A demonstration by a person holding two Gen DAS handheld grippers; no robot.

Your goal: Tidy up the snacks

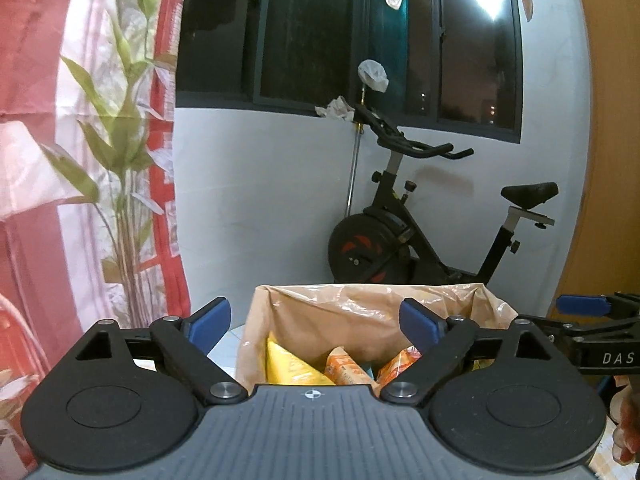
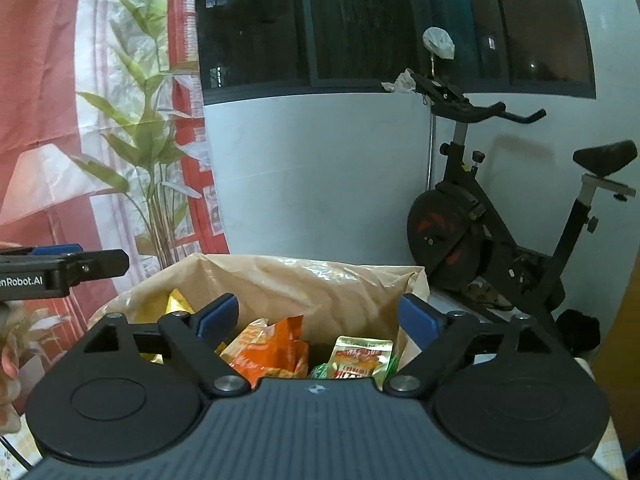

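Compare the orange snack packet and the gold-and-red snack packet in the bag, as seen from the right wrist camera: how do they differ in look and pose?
The orange snack packet is crumpled, with an uneven top edge; the gold-and-red snack packet looks flatter, with a straight top edge. The orange packet lies nearer the left finger of the right gripper, the gold-and-red one nearer the right finger. Both sit inside the tan plastic bag, untouched by the open jaws.

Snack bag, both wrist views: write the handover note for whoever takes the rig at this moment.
Left gripper: open, nothing between the fingers.
Right gripper: open, empty too.
Both hover at the mouth of the brown bag.
Inside: yellow packet, orange packets, gold-and-green packet.
Done: those snacks are in the bag.
Left: cannot tell, no other snacks in view; check the area around the bag.
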